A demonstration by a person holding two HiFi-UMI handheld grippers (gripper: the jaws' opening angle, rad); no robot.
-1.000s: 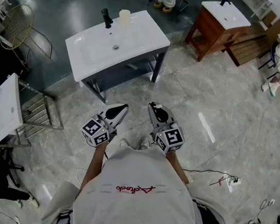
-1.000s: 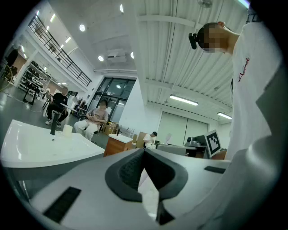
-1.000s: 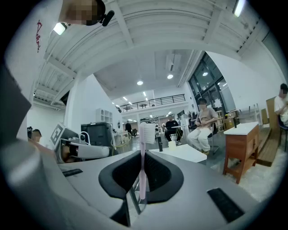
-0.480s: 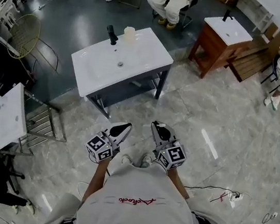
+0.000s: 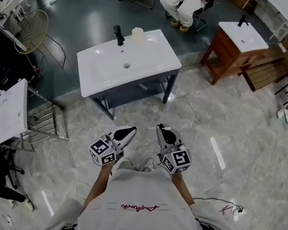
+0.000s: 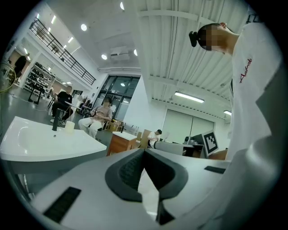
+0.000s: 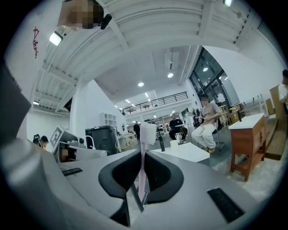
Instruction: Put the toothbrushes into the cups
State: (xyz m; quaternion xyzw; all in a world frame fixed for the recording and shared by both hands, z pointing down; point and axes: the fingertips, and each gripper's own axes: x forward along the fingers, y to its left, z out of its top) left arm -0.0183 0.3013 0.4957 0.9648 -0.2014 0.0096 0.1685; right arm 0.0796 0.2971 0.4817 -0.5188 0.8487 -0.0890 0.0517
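Observation:
My right gripper (image 5: 166,134) is shut on a pale pink toothbrush (image 7: 142,167). The brush stands upright between the pads, its white bristle head (image 7: 147,133) above the jaws. My left gripper (image 5: 124,133) is held beside the right one in front of the person's body, its pads (image 6: 135,167) meeting at the tip with nothing between them. A pale cup (image 5: 137,35) stands at the back of a white basin (image 5: 140,66) beside a black tap (image 5: 118,34), well ahead of both grippers. In the gripper views the cup (image 6: 69,126) (image 7: 173,143) is small and distant.
The basin rests on a dark frame on a marble floor. A wooden vanity (image 5: 239,45) stands at the far right, a white stand (image 5: 9,114) at the left. People sit beyond the basin. A cable and power strip (image 5: 226,207) lie on the floor at the right.
The person has stepped a little nearer the white basin, which now sits lower in the head view. Both grippers stay side by side, and the right one keeps hold of the toothbrush.

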